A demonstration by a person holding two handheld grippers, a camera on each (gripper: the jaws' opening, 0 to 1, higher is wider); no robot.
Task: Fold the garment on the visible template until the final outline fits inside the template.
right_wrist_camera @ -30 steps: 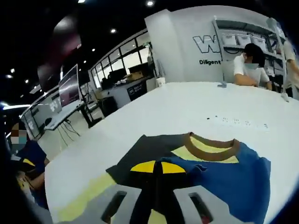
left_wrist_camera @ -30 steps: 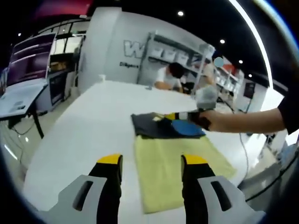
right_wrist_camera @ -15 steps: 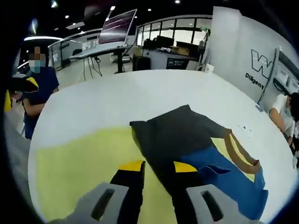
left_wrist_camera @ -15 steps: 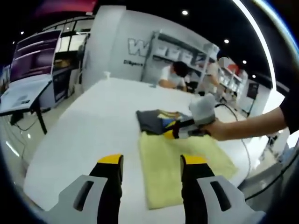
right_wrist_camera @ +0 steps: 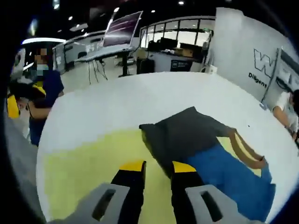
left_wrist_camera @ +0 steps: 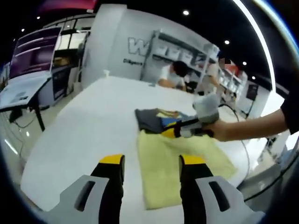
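— While the left gripper [left_wrist_camera: 145, 161] hangs spread over the white table [left_wrist_camera: 88, 121], what lies ahead in the left gripper view?
— Yellow template [left_wrist_camera: 180, 161], the garment [left_wrist_camera: 159, 120] at its far edge, bare tabletop leftward.
— And the right gripper view?
— The right gripper [right_wrist_camera: 155, 166], its 2 jaws slightly parted, holds nothing beside the garment's dark edge.

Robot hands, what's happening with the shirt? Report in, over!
Left gripper open, hovering off the shirt. Right gripper at the shirt's edge, grip unclear. Yellow template half uncovered.
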